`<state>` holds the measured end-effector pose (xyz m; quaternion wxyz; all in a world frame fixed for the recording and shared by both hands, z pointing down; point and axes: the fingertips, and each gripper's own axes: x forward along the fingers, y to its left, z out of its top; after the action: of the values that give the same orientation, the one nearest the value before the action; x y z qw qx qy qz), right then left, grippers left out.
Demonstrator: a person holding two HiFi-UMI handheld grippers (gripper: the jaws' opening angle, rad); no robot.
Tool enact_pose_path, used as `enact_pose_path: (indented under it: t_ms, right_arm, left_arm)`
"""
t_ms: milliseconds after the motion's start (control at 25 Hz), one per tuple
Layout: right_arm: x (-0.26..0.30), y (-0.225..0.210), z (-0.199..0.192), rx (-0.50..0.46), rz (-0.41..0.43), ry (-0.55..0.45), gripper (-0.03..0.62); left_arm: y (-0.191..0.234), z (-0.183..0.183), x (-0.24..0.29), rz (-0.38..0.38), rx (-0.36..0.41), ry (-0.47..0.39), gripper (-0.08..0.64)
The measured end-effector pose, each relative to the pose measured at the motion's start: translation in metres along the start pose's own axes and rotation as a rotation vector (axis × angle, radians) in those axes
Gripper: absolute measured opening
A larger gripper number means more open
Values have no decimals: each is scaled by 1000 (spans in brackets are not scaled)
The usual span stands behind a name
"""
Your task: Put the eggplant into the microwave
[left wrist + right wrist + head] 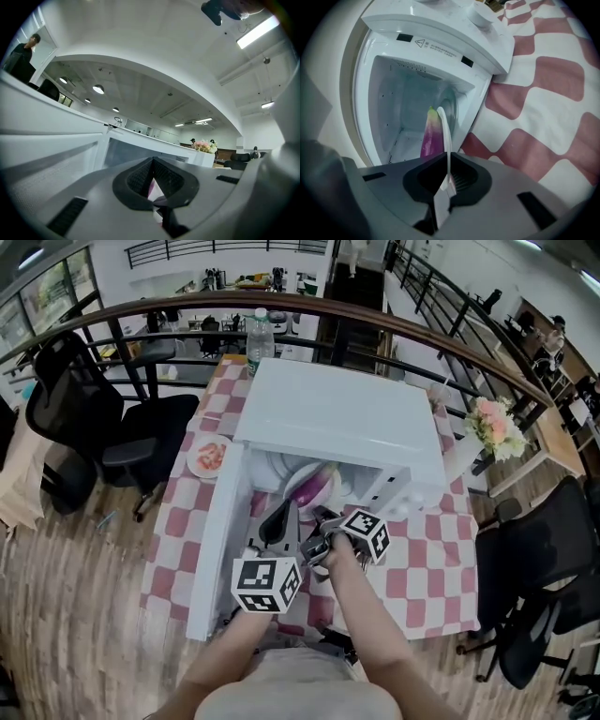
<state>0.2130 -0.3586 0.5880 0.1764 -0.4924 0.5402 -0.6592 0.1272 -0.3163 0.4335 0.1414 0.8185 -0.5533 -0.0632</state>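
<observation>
Eggplant [431, 138] on plate [443, 125] inside microwave [337, 418], microwave on table [431, 568], bottle [260, 334] behind it, flowers [494, 425] to its right

The microwave [337, 418] has its open door [217, 549] walling off nine o'clock of the cavity mouth. The plate [314, 488] with the eggplant [432, 136] fills the mouth's middle. The checked table [427, 568] at three o'clock lies bare.
</observation>
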Motion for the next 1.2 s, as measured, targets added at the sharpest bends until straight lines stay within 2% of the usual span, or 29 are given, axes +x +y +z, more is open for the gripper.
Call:
enact_pose_path:
  t_ms: [640, 840, 1040, 1120, 1200]
  right_arm:
    - [25, -6, 20, 59, 45, -59, 35]
    - [29, -3, 28, 102, 89, -96, 35]
    - [35, 1, 29, 60, 90, -69, 35]
    - [35, 2, 29, 48, 97, -65, 51]
    - [33, 2, 28, 51, 119, -57, 125]
  left_arm:
    - [12, -8, 9, 24, -19, 24, 3]
    - [15, -10, 8, 24, -29, 38, 3]
    - [22, -9, 9, 33, -46, 43, 3]
    - [24, -10, 9, 34, -51, 46, 3]
    - [26, -10, 10, 36, -56, 48, 3]
